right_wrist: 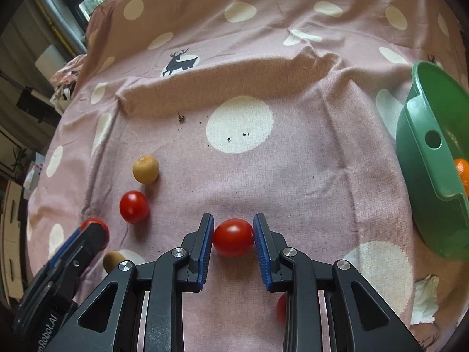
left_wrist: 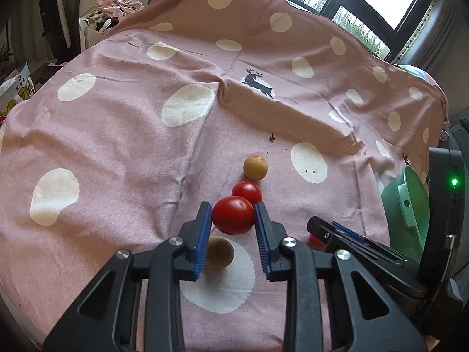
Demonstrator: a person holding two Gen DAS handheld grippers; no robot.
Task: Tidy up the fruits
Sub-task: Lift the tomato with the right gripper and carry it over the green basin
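My left gripper (left_wrist: 233,217) is shut on a red tomato (left_wrist: 232,215), held just above the pink spotted cloth (left_wrist: 117,135). Behind it lie a second red tomato (left_wrist: 247,192) and a tan round fruit (left_wrist: 255,167). A brown kiwi-like fruit (left_wrist: 218,253) lies under the left finger. My right gripper (right_wrist: 233,236) is shut on another red tomato (right_wrist: 233,237). In the right wrist view the left gripper (right_wrist: 88,240) shows at lower left with its tomato (right_wrist: 98,223), near a tomato (right_wrist: 134,206), the tan fruit (right_wrist: 145,169) and the kiwi-like fruit (right_wrist: 112,260).
A green plastic basket (right_wrist: 425,152) stands at the right with orange fruit (right_wrist: 463,173) inside; it also shows in the left wrist view (left_wrist: 407,205). Another red fruit (right_wrist: 282,308) lies under my right finger. A crumpled tissue (right_wrist: 425,299) lies at lower right. A cloth ridge (right_wrist: 234,88) crosses the middle.
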